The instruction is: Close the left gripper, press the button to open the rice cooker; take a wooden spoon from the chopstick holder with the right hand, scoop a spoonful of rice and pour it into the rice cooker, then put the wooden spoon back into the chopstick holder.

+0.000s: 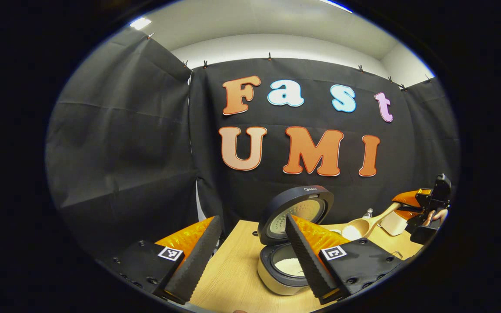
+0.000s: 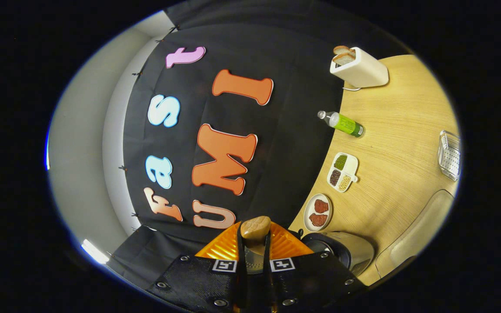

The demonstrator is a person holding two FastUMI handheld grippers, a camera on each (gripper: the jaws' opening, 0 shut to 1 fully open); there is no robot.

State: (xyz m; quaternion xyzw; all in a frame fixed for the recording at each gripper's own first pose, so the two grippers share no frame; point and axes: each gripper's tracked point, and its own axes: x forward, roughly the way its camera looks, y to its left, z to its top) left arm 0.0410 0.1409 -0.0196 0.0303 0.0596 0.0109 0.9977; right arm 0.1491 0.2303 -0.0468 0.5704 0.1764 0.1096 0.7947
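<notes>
Rice, a white mound, lay in the inner pot of the round white rice cooker (image 1: 276, 271), whose dark lid (image 1: 296, 213) stood raised on the pale wooden table (image 1: 233, 269), in my left gripper view. My left gripper (image 1: 250, 256) was spread wide, holding nothing, the cooker just behind its right finger. Farther right, the light wooden spoon (image 1: 363, 225) carried a white heap in its bowl beside the cooker, held by the other gripper. Small lettering on the lid I could not read.

From my right gripper view, my right gripper (image 2: 254, 248) pinched the spoon's handle end. On the table, a white divided dish (image 2: 342, 172) held green, dark and pale grains, and a white oval plate (image 2: 318, 212) held two red pieces.
</notes>
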